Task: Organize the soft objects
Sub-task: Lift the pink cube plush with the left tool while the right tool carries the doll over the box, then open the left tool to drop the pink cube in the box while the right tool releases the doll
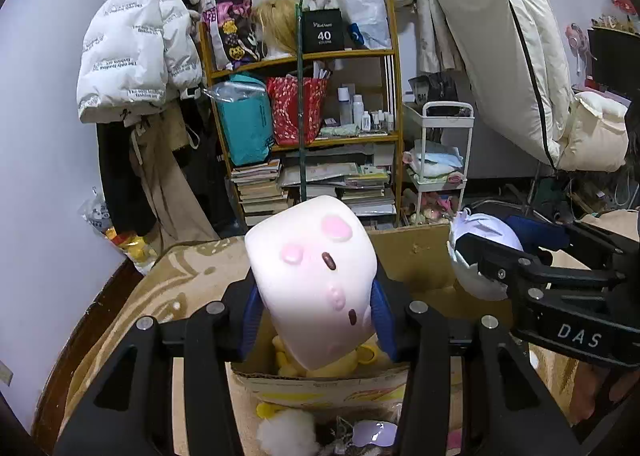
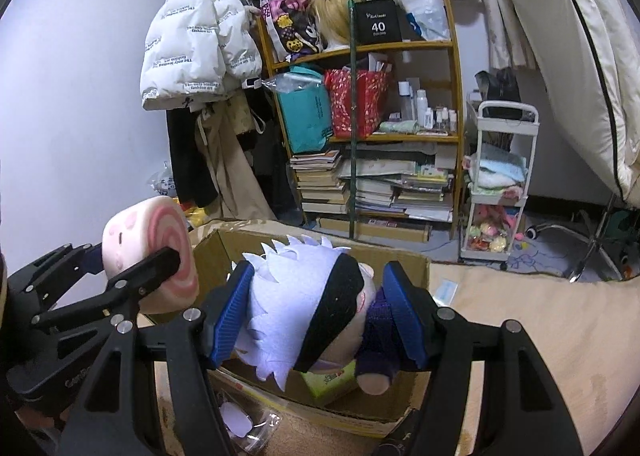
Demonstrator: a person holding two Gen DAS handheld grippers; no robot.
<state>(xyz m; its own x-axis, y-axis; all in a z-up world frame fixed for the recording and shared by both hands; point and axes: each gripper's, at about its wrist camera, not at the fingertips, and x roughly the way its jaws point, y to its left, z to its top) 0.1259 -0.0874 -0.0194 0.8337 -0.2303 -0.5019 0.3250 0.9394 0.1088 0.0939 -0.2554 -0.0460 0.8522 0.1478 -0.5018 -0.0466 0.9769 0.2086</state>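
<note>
The left gripper (image 1: 316, 320) had its blue pads closed in fairly narrow on a pink-and-white roll-shaped squishy toy (image 1: 314, 280), squeezing its sides; the toy hung over the open cardboard box (image 1: 412, 256), its face with pink cheeks and brown eyes turned up toward the camera. From the right wrist view the same toy showed a pink spiral end. The right gripper (image 2: 316, 316) stood about half open, its pads (image 2: 228, 320) pressed against a white-haired plush doll (image 2: 304, 296) with a black blindfold and dark blue clothes, also held above the box. Inside the box lay a yellow plush (image 1: 344, 360) and a green packet (image 2: 330, 380). The box sat on a tan patterned blanket (image 1: 184, 280). Just in front of the box, near the camera, were a white fluffy ball (image 1: 286, 432) and a pale purple item (image 1: 374, 432). Beyond stood a wooden shelf (image 1: 394, 96) crowded with bags, bottles and stacked books, a white puffer jacket (image 1: 136, 52) hanging to its left and a small white trolley (image 1: 444, 144) to its right
</note>
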